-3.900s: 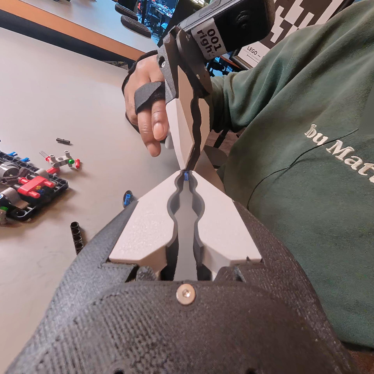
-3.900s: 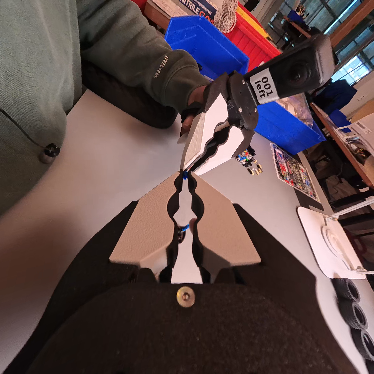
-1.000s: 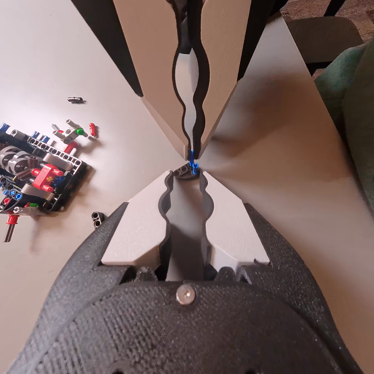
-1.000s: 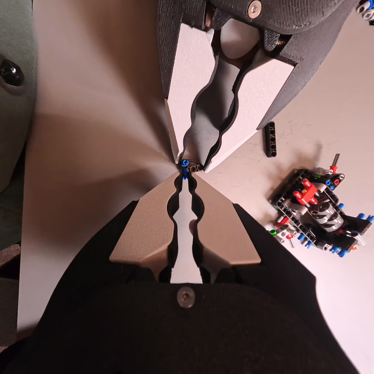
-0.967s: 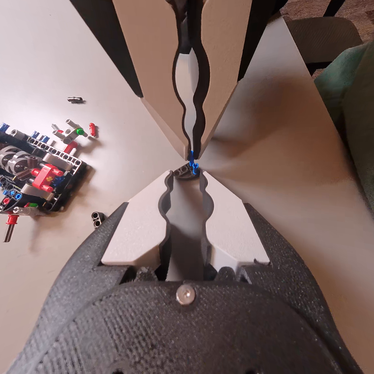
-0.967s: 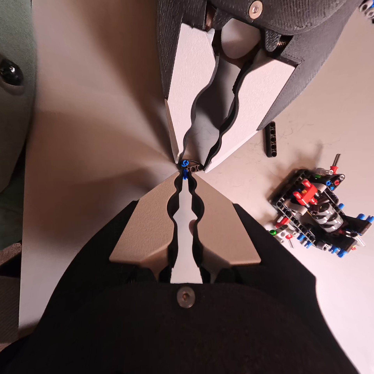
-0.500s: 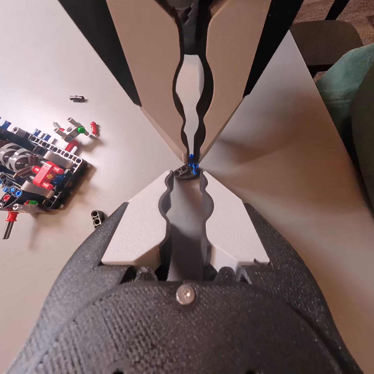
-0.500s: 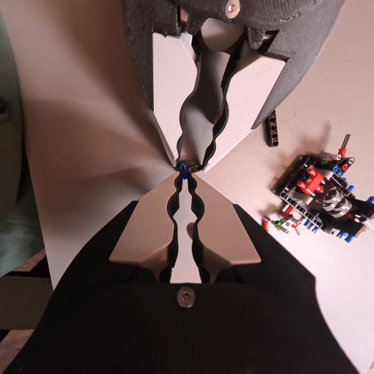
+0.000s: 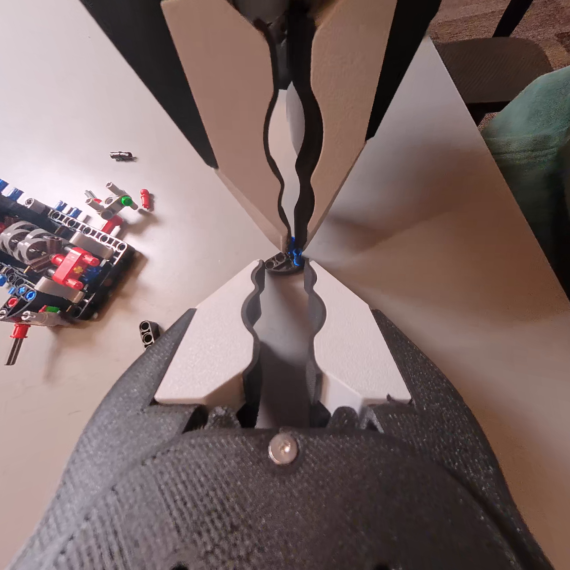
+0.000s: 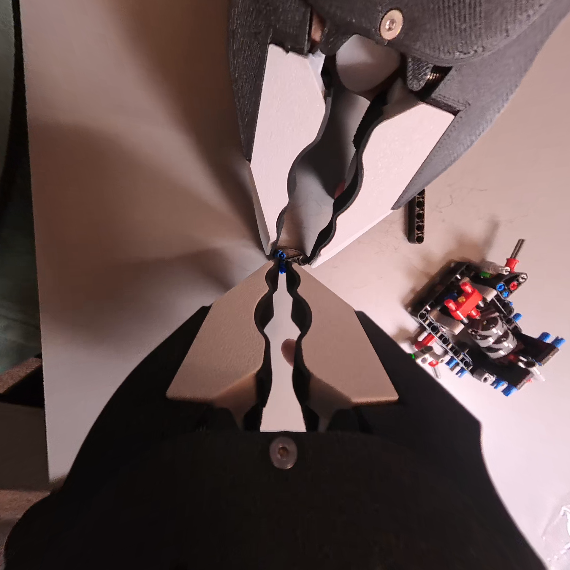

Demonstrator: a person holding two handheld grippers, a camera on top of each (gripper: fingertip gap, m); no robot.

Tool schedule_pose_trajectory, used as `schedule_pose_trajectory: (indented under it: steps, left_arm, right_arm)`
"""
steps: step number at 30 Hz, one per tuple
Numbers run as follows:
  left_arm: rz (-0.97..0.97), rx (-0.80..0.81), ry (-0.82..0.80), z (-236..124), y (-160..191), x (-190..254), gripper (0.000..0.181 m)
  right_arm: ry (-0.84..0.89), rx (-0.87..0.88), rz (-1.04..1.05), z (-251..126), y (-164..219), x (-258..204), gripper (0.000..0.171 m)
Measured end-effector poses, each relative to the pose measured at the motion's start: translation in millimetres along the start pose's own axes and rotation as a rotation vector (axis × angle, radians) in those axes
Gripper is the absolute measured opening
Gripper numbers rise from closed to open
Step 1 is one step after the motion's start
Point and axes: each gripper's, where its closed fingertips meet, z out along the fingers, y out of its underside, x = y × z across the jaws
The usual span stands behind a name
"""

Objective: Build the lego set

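Note:
In the left wrist view my left gripper [image 9: 282,266] is shut on a small dark curved Lego piece [image 9: 277,264] with holes, held above the table. My right gripper [image 9: 293,243] comes in from the top, shut on a blue pin [image 9: 295,253] that touches the right end of the dark piece. In the right wrist view my right gripper [image 10: 281,269] holds the blue pin [image 10: 280,262], and my left gripper [image 10: 290,257] comes from above holding the dark piece [image 10: 291,253]. How deep the pin sits is hidden.
The partly built black, grey and red model [image 9: 58,262] lies on the table at the left; it also shows in the right wrist view [image 10: 481,324]. Loose pins [image 9: 117,200], a black pin [image 9: 121,155], a small black connector [image 9: 149,331] and a black beam [image 10: 418,216] lie nearby. A green cloth [image 9: 536,138] lies past the table edge. Less than 4 cm separates the two grippers' tips.
Both grippers stay tip to tip with the pin against the dark piece. They have turned slightly together, so the table and model have shifted in both views.

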Motion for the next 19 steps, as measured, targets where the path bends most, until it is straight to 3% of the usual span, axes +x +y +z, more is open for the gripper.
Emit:
schedule_pose_trajectory:
  steps: [11,13,19]
  left_arm:
    - [0.009,0.005,0.004,-1,0,1,0.024]
    - [0.011,0.006,0.003,-1,0,1,0.024]
    - [0.008,0.008,0.009,-1,0,1,0.024]
  right_arm:
    - [-0.045,0.099,0.021,0,-3,-2,0.011]
    - [-0.055,0.138,0.050,1,-4,-4,0.028]
    - [-0.005,0.201,0.026,-9,-5,-2,0.017]
